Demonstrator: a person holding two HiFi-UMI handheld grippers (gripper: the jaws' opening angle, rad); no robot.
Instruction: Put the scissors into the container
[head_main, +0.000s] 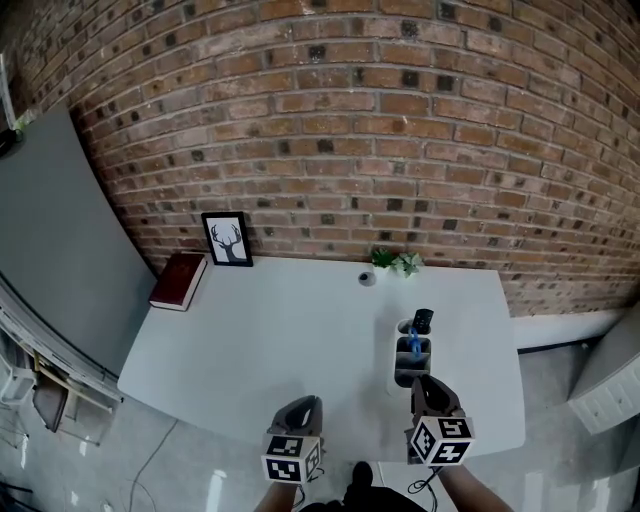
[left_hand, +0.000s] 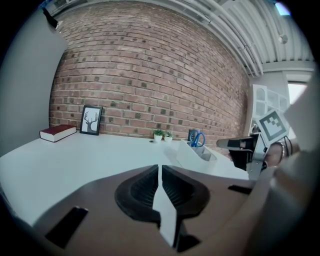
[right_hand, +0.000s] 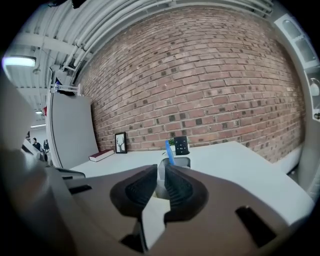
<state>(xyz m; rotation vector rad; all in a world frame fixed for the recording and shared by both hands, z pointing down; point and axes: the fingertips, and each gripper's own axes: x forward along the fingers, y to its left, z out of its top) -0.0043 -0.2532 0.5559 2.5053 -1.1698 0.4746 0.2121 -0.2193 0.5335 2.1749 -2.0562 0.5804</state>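
Both grippers are empty at the near edge of the counter (head_main: 290, 320). The left gripper (left_hand: 160, 172) has its jaws pressed almost together on nothing, and the right gripper (right_hand: 161, 176) shows only a thin slit between its jaws, likewise bare. Just ahead of the right gripper, and ahead and to the right of the left one, the scissors (head_main: 413, 344) stand blue handles up inside the container (head_main: 398, 375), beside a black remote (head_main: 422, 321). The task looks done, with nothing left to place.
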